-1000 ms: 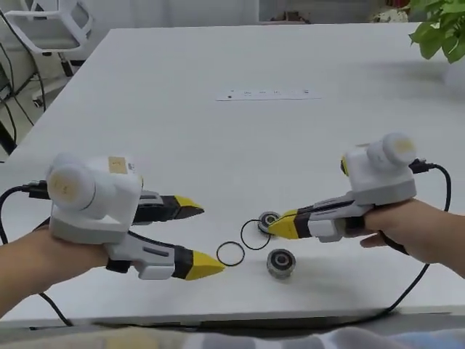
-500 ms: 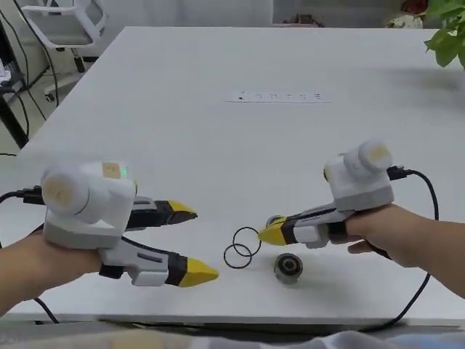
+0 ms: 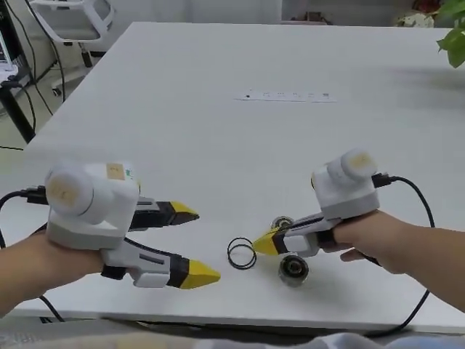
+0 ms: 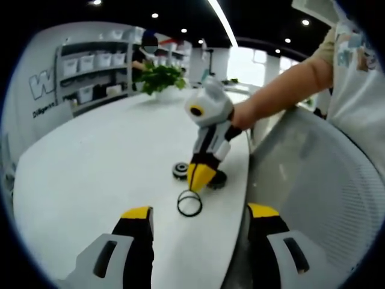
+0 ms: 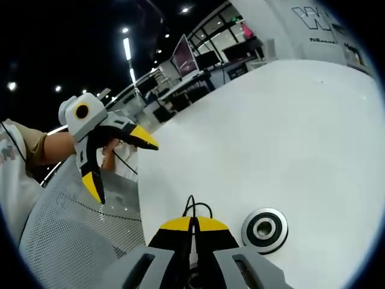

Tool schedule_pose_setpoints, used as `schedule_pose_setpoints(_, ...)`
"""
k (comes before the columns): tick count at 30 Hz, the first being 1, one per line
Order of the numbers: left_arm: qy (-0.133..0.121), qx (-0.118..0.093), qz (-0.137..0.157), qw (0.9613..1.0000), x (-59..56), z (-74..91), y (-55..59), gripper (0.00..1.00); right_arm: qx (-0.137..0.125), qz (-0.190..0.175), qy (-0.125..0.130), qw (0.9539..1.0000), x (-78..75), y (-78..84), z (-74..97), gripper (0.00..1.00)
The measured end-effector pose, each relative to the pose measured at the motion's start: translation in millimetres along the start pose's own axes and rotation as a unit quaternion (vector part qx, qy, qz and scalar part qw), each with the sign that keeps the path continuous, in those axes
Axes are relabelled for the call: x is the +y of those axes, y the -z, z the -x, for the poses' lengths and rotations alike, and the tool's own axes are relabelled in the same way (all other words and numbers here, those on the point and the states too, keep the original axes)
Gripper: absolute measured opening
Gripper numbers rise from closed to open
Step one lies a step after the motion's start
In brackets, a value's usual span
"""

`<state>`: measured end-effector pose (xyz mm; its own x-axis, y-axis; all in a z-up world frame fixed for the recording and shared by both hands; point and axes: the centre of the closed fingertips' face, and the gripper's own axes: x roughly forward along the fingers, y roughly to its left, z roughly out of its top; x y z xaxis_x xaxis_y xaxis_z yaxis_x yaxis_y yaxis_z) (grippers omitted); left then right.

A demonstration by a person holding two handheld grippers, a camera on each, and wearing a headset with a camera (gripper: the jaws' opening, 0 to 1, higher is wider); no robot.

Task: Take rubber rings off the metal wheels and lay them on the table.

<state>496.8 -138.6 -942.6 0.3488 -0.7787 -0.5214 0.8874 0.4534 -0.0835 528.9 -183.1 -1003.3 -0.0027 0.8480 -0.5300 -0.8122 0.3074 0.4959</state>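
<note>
Two black rubber rings (image 3: 242, 253) lie overlapped on the white table (image 3: 218, 145), near its front edge. My right gripper (image 3: 260, 244) is shut, its yellow tips pinching the edge of one ring (image 5: 197, 208). Two metal wheels sit beside it: one (image 3: 282, 222) just behind the jaws, the other (image 3: 294, 267) in front. The nearer-looking wheel (image 5: 264, 229) lies right of the jaws in the right gripper view. My left gripper (image 3: 196, 243) hovers open to the left of the rings, holding nothing. In the left gripper view the rings (image 4: 189, 205) lie under the right gripper (image 4: 198, 176).
A strip of paper (image 3: 287, 95) lies mid-table, far from the work. A plant (image 3: 456, 43) stands at the back right and a chair (image 3: 69, 14) beyond the back left corner. The table's front edge runs just below both grippers. Cables trail from each gripper.
My right gripper has moved left with a ring at its tips, which now overlaps the other ring. The left gripper stays open in about the same place.
</note>
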Motion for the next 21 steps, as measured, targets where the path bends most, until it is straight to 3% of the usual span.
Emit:
schedule_pose_setpoints(5,-0.001,0.002,0.004,1.0000,1.8,-0.2,2.7,0.63,0.010,0.000,0.009,0.9999,-6.3,5.8,-1.6,0.00)
schedule_pose_setpoints(10,-0.002,0.004,0.006,1.0000,3.6,-0.7,4.1,0.63,0.028,0.022,0.027,0.9990,-11.8,11.0,-3.8,0.01)
schedule_pose_setpoints(21,-0.001,0.009,0.005,0.9999,6.2,-2.1,4.4,0.63,0.031,0.055,0.034,0.9974,-8.6,8.7,-1.8,0.17)
